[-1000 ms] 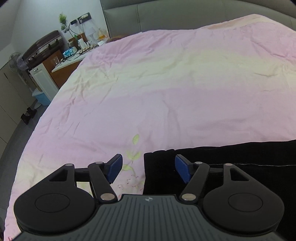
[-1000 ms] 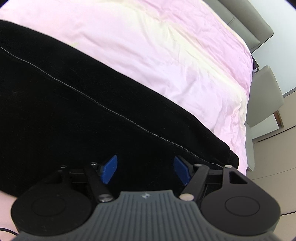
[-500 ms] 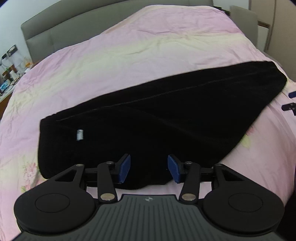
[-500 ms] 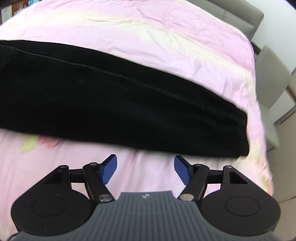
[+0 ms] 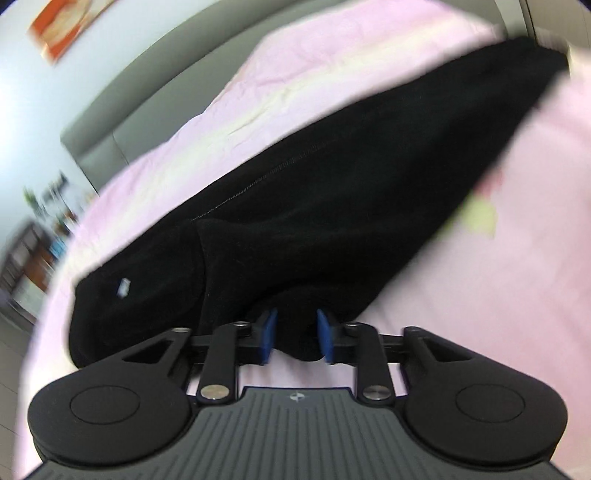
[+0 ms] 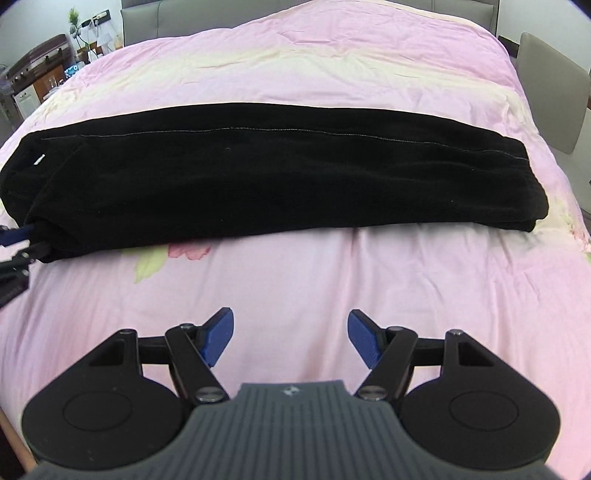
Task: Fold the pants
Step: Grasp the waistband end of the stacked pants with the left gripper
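Black pants lie folded lengthwise in a long band across the pink bed cover. In the left wrist view the pants stretch away to the upper right. My left gripper is at their near waist-end corner, its jaws closing, and a bunch of black cloth fills the gap between the blue pads. The right wrist view shows those left fingers at the pants' left end. My right gripper stands open over bare cover in front of the pants, holding nothing.
A grey headboard runs along the far side of the bed. A grey chair stands at the right. A cluttered desk and cabinet sit at the far left. The left wrist view is motion-blurred.
My left gripper swept down to the pants' near corner and its jaws narrowed around the cloth. My right gripper pulled back from the pants to bare cover, staying open.
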Motion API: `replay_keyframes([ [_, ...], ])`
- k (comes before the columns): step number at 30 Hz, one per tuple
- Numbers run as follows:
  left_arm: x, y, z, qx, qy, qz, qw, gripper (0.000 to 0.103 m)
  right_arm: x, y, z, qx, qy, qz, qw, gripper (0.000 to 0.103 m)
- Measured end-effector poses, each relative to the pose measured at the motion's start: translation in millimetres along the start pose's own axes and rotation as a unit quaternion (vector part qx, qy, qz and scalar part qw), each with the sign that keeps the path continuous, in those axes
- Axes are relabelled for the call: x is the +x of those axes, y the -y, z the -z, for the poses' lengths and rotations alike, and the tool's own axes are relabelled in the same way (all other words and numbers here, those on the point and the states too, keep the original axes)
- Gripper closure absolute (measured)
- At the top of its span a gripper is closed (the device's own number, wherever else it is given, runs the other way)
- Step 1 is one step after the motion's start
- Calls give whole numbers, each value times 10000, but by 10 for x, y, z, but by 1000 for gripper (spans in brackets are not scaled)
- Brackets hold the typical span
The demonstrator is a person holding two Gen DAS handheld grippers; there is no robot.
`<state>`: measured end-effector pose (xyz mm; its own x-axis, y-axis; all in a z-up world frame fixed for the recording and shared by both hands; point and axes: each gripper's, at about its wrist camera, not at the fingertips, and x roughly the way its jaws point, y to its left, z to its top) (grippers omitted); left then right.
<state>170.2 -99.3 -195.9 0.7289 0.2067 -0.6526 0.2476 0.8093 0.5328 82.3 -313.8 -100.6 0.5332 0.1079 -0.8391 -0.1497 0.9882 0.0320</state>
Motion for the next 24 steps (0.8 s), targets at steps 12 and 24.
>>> replay_keyframes([
  [12, 230, 116, 29, 849, -154, -345, 9957, 64, 167, 8, 0, 227, -134, -254, 9993, 38],
  [24, -70, -1304, -876, -736, -752, 1269, 9863, 84, 227, 112, -204, -802, -38, -55, 9968, 38],
])
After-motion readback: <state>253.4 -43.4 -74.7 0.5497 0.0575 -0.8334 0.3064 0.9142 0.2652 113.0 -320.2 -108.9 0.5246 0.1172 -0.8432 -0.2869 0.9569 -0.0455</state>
